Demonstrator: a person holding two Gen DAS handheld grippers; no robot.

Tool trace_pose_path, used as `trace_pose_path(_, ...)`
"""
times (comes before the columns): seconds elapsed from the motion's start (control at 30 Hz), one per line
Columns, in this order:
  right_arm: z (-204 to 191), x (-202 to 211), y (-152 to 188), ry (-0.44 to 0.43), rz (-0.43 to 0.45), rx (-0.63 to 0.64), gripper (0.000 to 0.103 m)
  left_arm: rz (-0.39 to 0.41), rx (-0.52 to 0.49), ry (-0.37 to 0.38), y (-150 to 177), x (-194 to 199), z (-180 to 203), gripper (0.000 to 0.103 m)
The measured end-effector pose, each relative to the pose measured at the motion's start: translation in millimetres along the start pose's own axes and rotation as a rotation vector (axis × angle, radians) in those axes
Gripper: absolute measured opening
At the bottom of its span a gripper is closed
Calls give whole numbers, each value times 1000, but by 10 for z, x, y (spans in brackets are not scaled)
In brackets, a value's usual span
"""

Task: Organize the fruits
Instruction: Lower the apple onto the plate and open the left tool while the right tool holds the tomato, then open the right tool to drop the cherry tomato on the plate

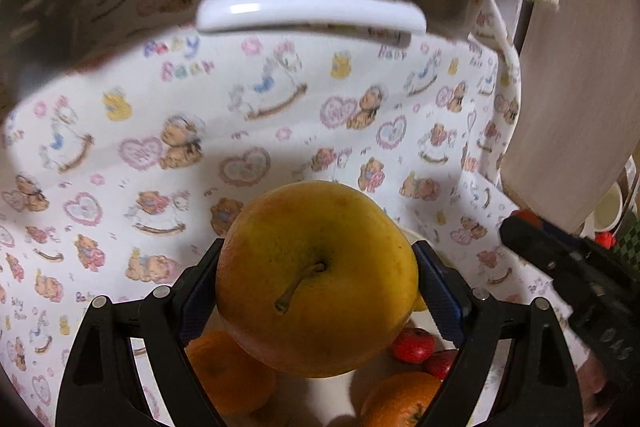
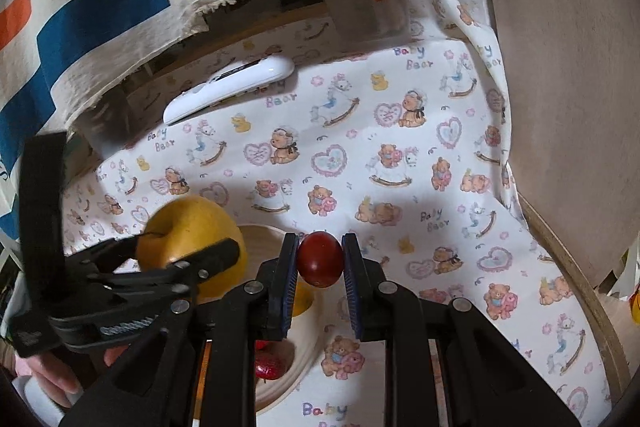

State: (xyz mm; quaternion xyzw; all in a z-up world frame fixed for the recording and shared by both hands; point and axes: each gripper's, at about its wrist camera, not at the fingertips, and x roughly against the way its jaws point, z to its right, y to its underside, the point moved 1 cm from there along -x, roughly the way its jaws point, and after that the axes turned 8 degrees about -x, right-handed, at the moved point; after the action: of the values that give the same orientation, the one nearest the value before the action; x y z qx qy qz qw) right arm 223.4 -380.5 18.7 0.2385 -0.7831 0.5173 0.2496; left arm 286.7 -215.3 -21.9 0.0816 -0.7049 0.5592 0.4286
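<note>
My left gripper (image 1: 318,277) is shut on a large yellow apple (image 1: 316,277), held above a pale round plate (image 1: 288,393). On the plate lie two oranges (image 1: 232,373) (image 1: 400,401) and small red fruits (image 1: 412,345). My right gripper (image 2: 320,259) is shut on a small dark red fruit (image 2: 320,259), held over the plate's rim (image 2: 308,351). In the right wrist view the left gripper (image 2: 192,259) with the apple (image 2: 188,231) is at left. A red strawberry (image 2: 268,367) lies on the plate. The right gripper's body (image 1: 560,263) shows at the right of the left wrist view.
A bear-print cloth (image 2: 400,155) covers the table. A white remote-like device (image 2: 228,87) lies at the far edge. A wooden chair back (image 2: 560,87) stands at right. A striped fabric (image 2: 80,7) hangs at the back left.
</note>
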Motion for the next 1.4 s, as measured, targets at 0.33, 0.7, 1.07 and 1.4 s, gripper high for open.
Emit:
trace_pose_path(0.33, -84, 6, 36, 15, 8, 37, 22, -27, 36, 32, 45, -55, -72, 89)
trace_pose_path(0.7, -104, 44, 27, 7, 23, 46, 22, 92, 52, -5, 79, 293, -157, 97)
trace_pose_path(1.07, -337, 92, 110, -31, 58, 148, 22, 319, 27, -170, 393, 1308, -386, 97)
trace_pose_path(1.4, -377, -122, 198, -4, 23, 178, 22, 375, 114, -183, 827, 1384, -561, 99)
